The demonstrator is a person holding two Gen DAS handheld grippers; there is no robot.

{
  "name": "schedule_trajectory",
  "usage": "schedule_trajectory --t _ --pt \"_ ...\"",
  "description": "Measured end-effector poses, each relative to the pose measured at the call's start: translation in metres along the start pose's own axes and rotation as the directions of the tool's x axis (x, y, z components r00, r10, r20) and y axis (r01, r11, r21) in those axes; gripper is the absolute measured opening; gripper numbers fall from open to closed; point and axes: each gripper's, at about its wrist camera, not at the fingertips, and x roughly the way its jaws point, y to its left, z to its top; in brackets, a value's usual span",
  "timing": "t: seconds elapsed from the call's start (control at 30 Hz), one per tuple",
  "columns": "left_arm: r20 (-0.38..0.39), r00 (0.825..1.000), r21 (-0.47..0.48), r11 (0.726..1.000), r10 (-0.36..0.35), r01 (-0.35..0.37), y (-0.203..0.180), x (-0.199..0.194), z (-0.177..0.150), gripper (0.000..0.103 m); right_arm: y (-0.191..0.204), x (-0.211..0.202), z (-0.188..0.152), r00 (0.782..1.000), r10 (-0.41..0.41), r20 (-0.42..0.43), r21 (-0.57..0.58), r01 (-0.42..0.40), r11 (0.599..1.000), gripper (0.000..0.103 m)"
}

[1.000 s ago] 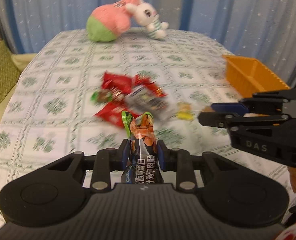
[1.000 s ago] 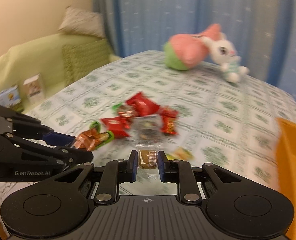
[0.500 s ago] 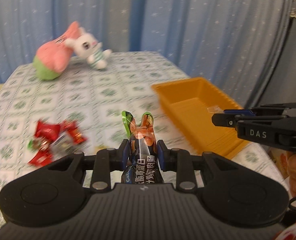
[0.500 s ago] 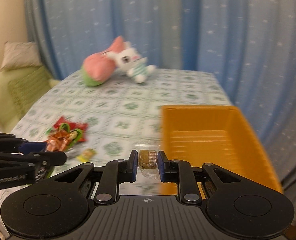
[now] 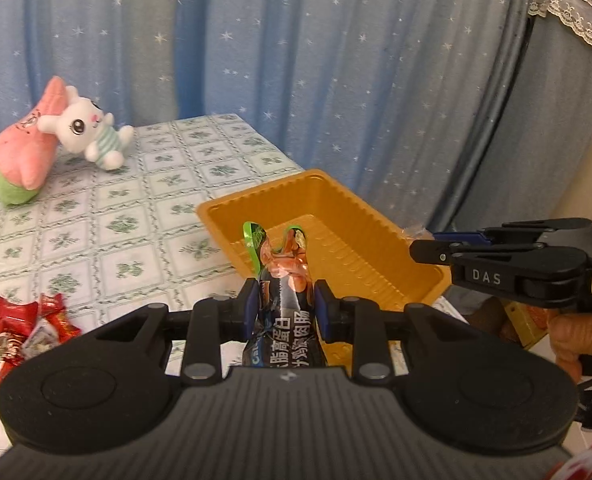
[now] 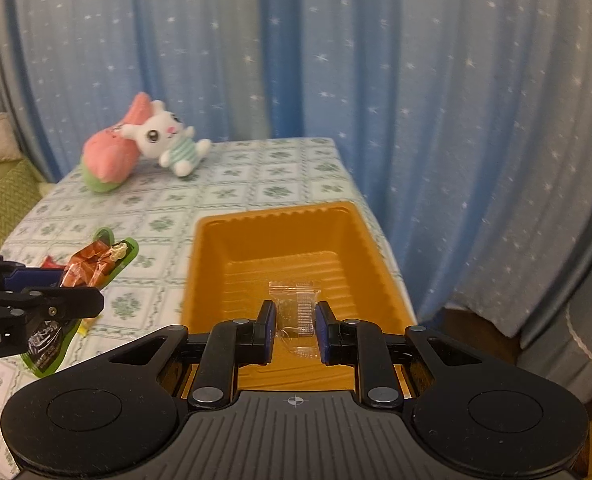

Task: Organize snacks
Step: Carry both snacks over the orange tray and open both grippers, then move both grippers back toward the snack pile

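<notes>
My left gripper (image 5: 283,304) is shut on a dark sausage snack packet (image 5: 281,280) with a green and orange crimped top, held in front of the near left corner of the orange tray (image 5: 360,240). In the right wrist view the same packet (image 6: 91,268) shows at the left, in the left gripper (image 6: 75,300). My right gripper (image 6: 294,320) is shut on a small clear packet (image 6: 296,304) with a brown biscuit inside, held above the near end of the orange tray (image 6: 211,272). The right gripper (image 5: 424,244) also shows in the left wrist view, at the tray's right side.
A pile of red wrapped snacks (image 5: 27,328) lies on the patterned tablecloth (image 5: 107,216) left of the tray. A pink plush (image 5: 23,160) and a white bunny plush (image 5: 87,132) lie at the far end. Blue curtains (image 6: 376,80) hang behind. A hand (image 5: 576,332) grips the right tool.
Both grippers swung right and rose, from over the snack pile to the orange tray, each keeping its packet. The tray now sits centred under the right gripper.
</notes>
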Motion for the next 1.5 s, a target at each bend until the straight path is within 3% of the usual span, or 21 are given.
schedule_trajectory --t 0.17,0.87,0.93,1.5 --pt "-0.007 1.0 0.023 1.0 -0.018 0.019 -0.008 0.009 0.008 0.026 -0.011 0.0 0.005 0.999 -0.027 -0.022 0.034 0.028 0.999 0.021" --pt "-0.082 0.996 0.061 0.997 -0.042 0.047 -0.034 0.091 0.023 0.028 -0.059 0.04 0.007 0.999 0.012 -0.048 0.129 -0.006 0.992 0.021" --pt "-0.078 0.996 0.058 0.997 -0.041 0.045 -0.032 0.09 0.024 0.037 -0.058 0.042 0.008 0.999 0.011 -0.052 0.123 -0.004 0.992 0.021" --pt "-0.063 0.995 -0.021 0.997 0.071 -0.073 0.009 0.036 -0.001 0.045 -0.041 0.055 0.006 0.994 0.042 -0.097 0.118 -0.03 0.993 0.022"
